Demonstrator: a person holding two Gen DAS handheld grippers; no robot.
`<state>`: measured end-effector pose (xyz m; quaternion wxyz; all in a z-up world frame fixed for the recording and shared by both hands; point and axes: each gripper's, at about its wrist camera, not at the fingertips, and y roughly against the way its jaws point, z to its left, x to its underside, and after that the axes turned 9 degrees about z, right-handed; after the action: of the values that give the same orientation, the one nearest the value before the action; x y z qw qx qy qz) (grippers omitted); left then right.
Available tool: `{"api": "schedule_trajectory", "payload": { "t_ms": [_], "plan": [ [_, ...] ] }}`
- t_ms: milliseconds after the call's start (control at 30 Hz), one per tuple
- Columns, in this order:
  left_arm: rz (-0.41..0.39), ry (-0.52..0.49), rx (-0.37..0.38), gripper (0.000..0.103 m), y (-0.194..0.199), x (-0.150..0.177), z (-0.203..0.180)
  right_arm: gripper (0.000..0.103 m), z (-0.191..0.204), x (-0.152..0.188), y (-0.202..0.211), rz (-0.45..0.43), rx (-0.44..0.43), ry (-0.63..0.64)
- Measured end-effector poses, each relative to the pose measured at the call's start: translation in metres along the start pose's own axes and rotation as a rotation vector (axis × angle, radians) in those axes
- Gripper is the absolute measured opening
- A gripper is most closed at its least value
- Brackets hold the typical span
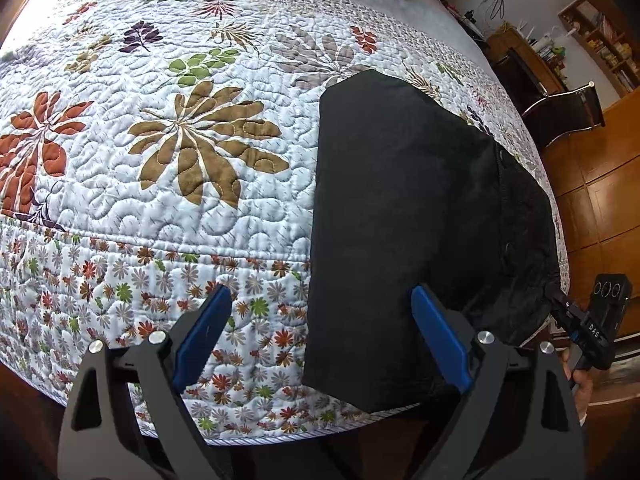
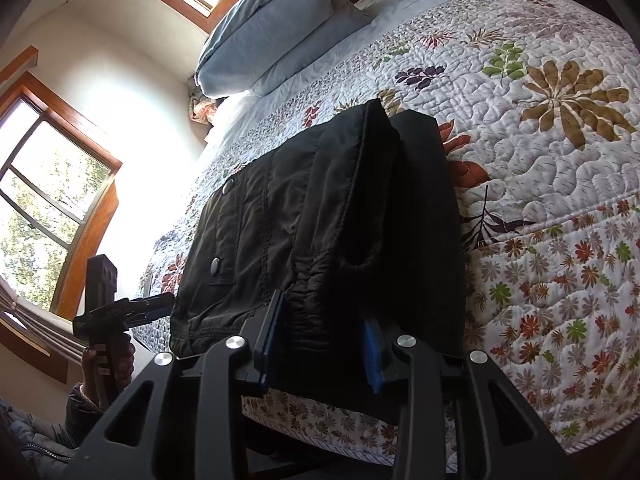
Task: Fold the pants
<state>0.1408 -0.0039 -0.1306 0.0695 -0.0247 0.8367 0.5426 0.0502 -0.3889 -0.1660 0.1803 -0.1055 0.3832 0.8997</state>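
Note:
The black pants [image 1: 404, 220] lie folded in a thick stack on the flowered quilt [image 1: 160, 200] near the bed's front edge. My left gripper [image 1: 324, 340] is open, its blue pads spread wide, the right pad over the near left corner of the stack; it holds nothing. In the right wrist view the pants [image 2: 312, 216] show snaps and a gathered waistband, with a folded layer lifted. My right gripper [image 2: 320, 344] is shut on the waistband edge, cloth bunched between its blue pads. It also shows in the left wrist view [image 1: 560, 308] at the pants' right corner.
The quilt [image 2: 540, 160] covers the bed. A grey-blue pillow [image 2: 272, 28] lies at the head. Windows [image 2: 48, 192] are at the left. A wooden floor [image 1: 600, 184], a shelf and a chair [image 1: 560, 108] stand beyond the bed's right side.

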Motion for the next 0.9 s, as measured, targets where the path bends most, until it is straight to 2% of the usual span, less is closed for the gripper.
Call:
{"api": "schedule_trajectory", "payload": {
  "t_ms": [33,67,133,200,267,333,367,467,533,567,667,900],
  "plan": [
    [0.017,-0.013,0.04,0.091,0.001,-0.001,0.001,0.048,0.0,0.0,0.003,-0.005,-0.009,-0.006],
    [0.033,-0.022,0.078,0.091,0.002,-0.002,0.004,0.06,0.002,0.0,0.008,-0.016,-0.021,-0.007],
    [0.066,-0.027,0.168,0.091,0.005,-0.005,0.01,0.063,0.004,0.0,0.019,-0.044,-0.033,0.007],
    [0.107,-0.007,0.274,0.091,0.005,-0.008,0.019,0.071,0.004,-0.001,0.029,-0.063,-0.036,0.002],
    [0.139,0.037,0.306,0.091,0.0,-0.011,0.028,0.072,0.001,-0.003,0.037,-0.076,-0.046,-0.013],
    [0.159,0.062,0.318,0.091,-0.004,-0.013,0.037,0.08,-0.002,-0.005,0.042,-0.077,-0.063,-0.039],
    [0.178,0.066,0.349,0.091,-0.007,-0.014,0.041,0.086,-0.005,-0.005,0.043,-0.071,-0.078,-0.053],
    [0.249,0.117,0.532,0.091,-0.023,-0.012,0.055,0.087,-0.012,-0.006,0.044,-0.06,-0.129,-0.087],
    [0.271,0.158,0.628,0.091,-0.033,-0.011,0.061,0.087,-0.019,-0.007,0.041,-0.05,-0.156,-0.11],
    [0.283,0.158,0.648,0.091,-0.039,-0.012,0.061,0.087,-0.022,-0.007,0.04,-0.046,-0.166,-0.123],
    [0.309,0.143,0.644,0.091,-0.056,-0.015,0.057,0.087,-0.034,-0.008,0.035,-0.029,-0.208,-0.161],
    [0.353,0.118,0.615,0.091,-0.076,-0.023,0.047,0.093,-0.062,-0.008,0.026,0.021,-0.181,-0.215]
  ]
}}
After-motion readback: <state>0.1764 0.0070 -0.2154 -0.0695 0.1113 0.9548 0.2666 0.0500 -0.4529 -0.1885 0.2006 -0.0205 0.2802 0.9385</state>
